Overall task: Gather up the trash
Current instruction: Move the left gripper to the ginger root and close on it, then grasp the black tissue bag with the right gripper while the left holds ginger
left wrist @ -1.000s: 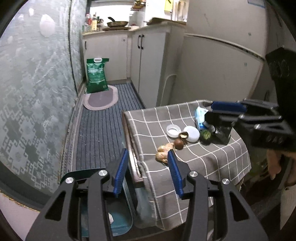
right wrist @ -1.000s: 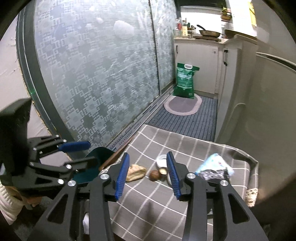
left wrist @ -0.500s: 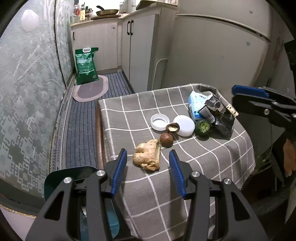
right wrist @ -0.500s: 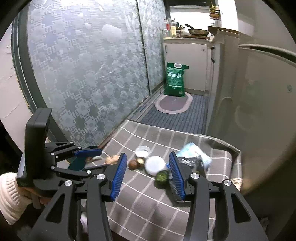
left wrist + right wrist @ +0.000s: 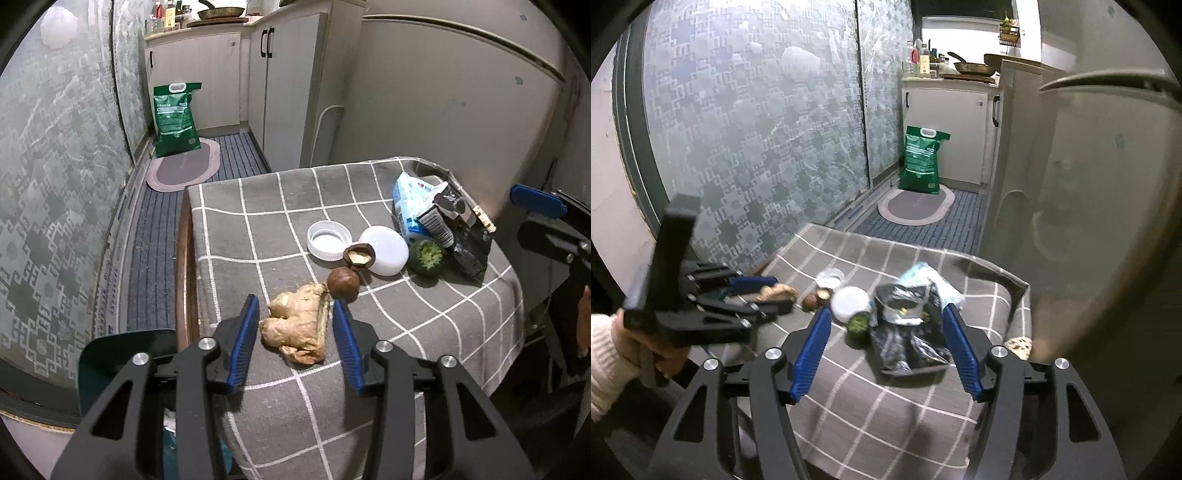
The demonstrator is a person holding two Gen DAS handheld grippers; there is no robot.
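A small table under a grey checked cloth [image 5: 258, 229] holds the trash. A piece of ginger [image 5: 299, 326] lies between the open fingers of my left gripper [image 5: 297, 338], apart from both pads. Behind it lie a brown nut [image 5: 343, 282], a cracked shell [image 5: 358, 255], two white lids [image 5: 328, 240] and a green stub [image 5: 426, 254]. A black wrapper [image 5: 908, 332] and a blue-white packet [image 5: 923, 277] lie at the right. My right gripper [image 5: 886, 350] is wide open around the black wrapper, above the cloth.
A teal bin [image 5: 122, 354] stands below the table's left edge. A green bag [image 5: 175, 114] and an oval mat [image 5: 184, 170] lie on the striped floor. Frosted glass doors run along the left, white cabinets and a wall along the right.
My left gripper moved forward over the table until the ginger lay between its fingers. My right gripper swung right and closer to the black wrapper and opened wider.
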